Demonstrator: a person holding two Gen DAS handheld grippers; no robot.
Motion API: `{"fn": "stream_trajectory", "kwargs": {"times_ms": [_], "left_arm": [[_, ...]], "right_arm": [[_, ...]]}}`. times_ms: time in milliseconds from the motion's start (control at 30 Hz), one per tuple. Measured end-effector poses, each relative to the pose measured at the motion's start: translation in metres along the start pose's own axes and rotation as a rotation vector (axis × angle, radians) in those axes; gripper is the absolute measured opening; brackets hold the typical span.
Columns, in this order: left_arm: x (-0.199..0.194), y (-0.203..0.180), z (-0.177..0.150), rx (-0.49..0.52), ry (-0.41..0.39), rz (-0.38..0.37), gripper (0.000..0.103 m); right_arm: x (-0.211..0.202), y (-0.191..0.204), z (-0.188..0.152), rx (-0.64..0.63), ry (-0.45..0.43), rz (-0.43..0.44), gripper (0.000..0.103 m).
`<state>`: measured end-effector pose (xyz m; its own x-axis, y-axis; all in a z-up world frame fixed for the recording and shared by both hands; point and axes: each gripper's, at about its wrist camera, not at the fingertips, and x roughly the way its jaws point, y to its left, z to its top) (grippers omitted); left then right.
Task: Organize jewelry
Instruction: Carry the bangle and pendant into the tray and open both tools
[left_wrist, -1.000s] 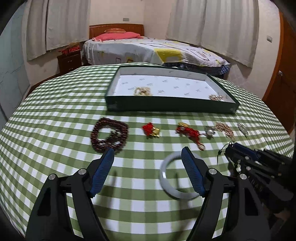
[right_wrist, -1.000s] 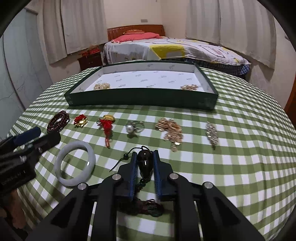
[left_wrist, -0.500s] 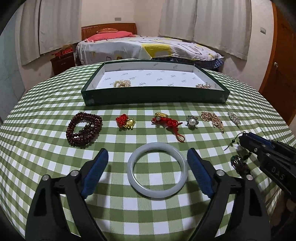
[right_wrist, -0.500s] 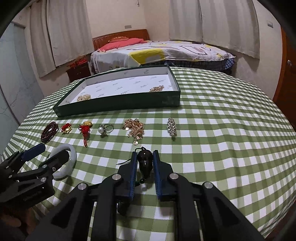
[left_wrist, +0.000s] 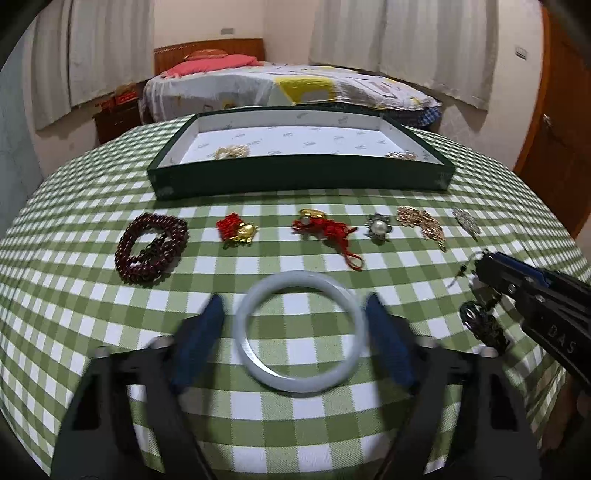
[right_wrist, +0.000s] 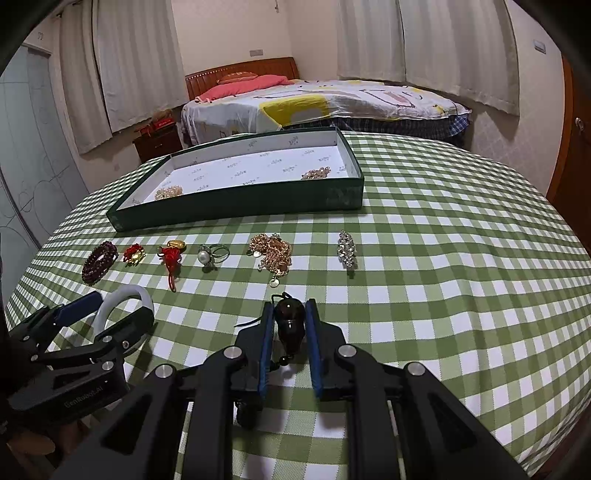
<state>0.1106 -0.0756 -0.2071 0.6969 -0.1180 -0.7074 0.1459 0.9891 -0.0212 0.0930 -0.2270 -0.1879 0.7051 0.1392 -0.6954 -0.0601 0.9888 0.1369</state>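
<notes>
A pale jade bangle lies flat on the green checked tablecloth. My left gripper straddles it, and its blue pads are closing in with a small gap left on each side. From the right wrist view the bangle arches between the left gripper's fingers. My right gripper is shut on a dark brown pendant, whose cord hangs below. It shows at the right in the left wrist view. The green tray holds two gold pieces.
A row lies before the tray: dark red bead bracelet, red and gold charm, red knot charm, pearl ring, gold chain, crystal brooch. A bed stands beyond the round table.
My left gripper swung over the bangle and sank, so the bangle now lies centred between its fingers; the jaws widened, then narrowed. The right gripper kept its grip on the pendant.
</notes>
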Motion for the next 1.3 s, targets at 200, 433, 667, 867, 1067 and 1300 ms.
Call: {"fn": "stream_trajectory", "kwargs": {"times_ms": [200,433,667,867,1067,1300], "left_arm": [[-0.002,0.001,0.0,-0.002,0.001,-0.023,0.069],[-0.014,0.006,0.006,-0.015,-0.033,-0.024,0.069],[-0.032,0.013,0.028,-0.036,-0.099,-0.026,0.069],[-0.043,0.019,0.063,-0.061,-0.168,-0.037,0.069],[-0.044,0.025,0.101,-0.087,-0.23,-0.039,0.069],[-0.041,0.026,0.142,-0.089,-0.3,-0.03,0.069]], "right_arm": [[-0.001,0.0,0.0,-0.001,-0.006,0.002,0.018],[-0.008,0.005,0.007,-0.004,-0.036,0.011,0.018],[-0.021,0.013,0.028,-0.016,-0.095,0.035,0.018],[-0.029,0.018,0.062,-0.019,-0.168,0.059,0.018],[-0.032,0.024,0.1,-0.039,-0.246,0.072,0.018],[-0.029,0.031,0.138,-0.067,-0.321,0.078,0.018]]}}
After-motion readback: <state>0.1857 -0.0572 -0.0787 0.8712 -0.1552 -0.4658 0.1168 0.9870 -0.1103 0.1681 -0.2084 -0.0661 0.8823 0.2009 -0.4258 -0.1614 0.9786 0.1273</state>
